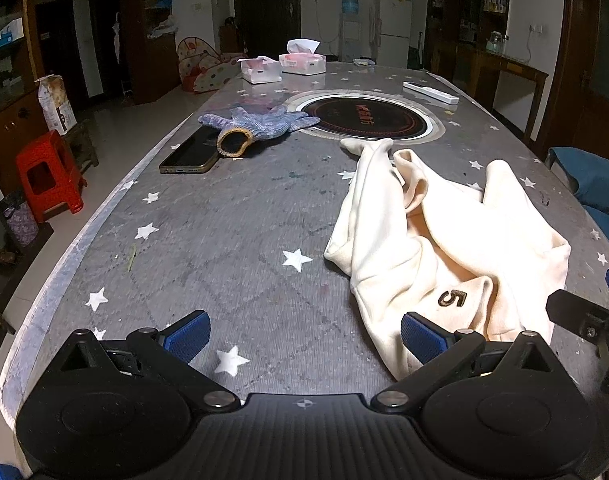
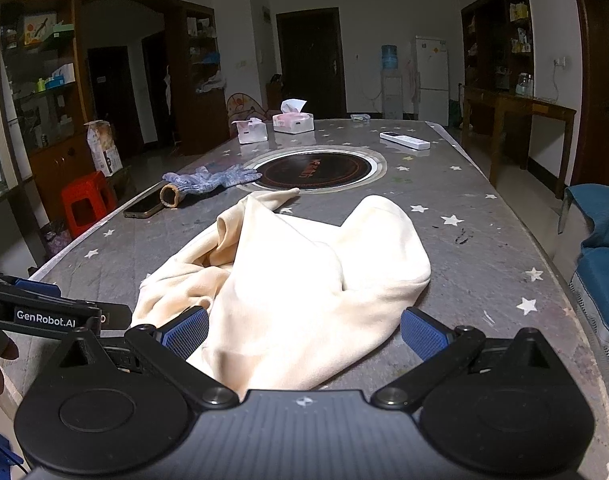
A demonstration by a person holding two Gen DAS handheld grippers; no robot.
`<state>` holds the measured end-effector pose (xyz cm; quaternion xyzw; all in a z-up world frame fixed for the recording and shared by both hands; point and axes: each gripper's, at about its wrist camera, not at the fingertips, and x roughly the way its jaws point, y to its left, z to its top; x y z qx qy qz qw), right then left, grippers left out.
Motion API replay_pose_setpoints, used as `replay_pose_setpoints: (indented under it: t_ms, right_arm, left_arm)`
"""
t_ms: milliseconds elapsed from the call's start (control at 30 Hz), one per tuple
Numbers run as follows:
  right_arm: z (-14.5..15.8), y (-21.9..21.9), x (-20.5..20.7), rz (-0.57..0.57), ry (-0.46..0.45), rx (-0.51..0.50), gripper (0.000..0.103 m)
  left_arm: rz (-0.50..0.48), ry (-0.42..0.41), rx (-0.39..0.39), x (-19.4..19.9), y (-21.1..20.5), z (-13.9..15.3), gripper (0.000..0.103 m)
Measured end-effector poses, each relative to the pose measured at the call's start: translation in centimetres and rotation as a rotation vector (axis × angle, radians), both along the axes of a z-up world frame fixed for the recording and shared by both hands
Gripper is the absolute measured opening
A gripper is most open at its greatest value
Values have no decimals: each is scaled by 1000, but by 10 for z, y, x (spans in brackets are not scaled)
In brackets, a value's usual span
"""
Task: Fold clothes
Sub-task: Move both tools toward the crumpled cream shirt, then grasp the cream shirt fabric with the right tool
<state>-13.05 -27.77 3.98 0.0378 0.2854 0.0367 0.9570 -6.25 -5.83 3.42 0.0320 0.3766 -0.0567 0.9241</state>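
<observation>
A cream garment [image 1: 444, 236] with a dark "5" on it lies crumpled on the grey star-patterned table [image 1: 224, 240]. My left gripper [image 1: 304, 338] is open and empty, low over the table at the garment's near left edge; its right finger [image 1: 422, 338] is in front of the cloth. In the right wrist view the garment [image 2: 304, 280] spreads straight ahead. My right gripper [image 2: 304, 334] is open, its fingers on either side of the garment's near edge, not closed on it. The left gripper's body shows at the left edge [image 2: 44, 316].
A knitted blue glove [image 1: 256, 124] lies partly on a phone [image 1: 190, 156] at the far left. A round inset hob [image 1: 364, 118], a white remote [image 1: 430, 92] and two tissue boxes [image 1: 302, 62] lie farther back. A blue sofa [image 2: 600, 248] stands to the right, a red stool [image 1: 48, 172] to the left.
</observation>
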Motion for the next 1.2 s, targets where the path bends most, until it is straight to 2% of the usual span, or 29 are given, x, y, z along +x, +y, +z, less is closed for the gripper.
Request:
replay_pose_setpoints:
  t_ms: [567, 900, 1067, 1133, 1200]
  right_arm:
    - [-4, 9, 32, 67, 23, -6, 103]
    - [6, 4, 72, 124, 43, 12, 102]
    - [8, 1, 107, 141, 59, 1, 90]
    - [7, 1, 121, 163, 69, 6, 81]
    - [6, 1, 134, 188, 81, 23, 77]
  left_arm:
    - [-20, -9, 25, 28, -8, 2, 103]
    - [-42, -8, -7, 49, -6, 2, 103]
    - [-39, -5, -13, 55, 1, 1, 103]
    - [-32, -13, -6, 57, 4, 0, 103]
    - [-20, -19, 4, 59, 7, -1, 103]
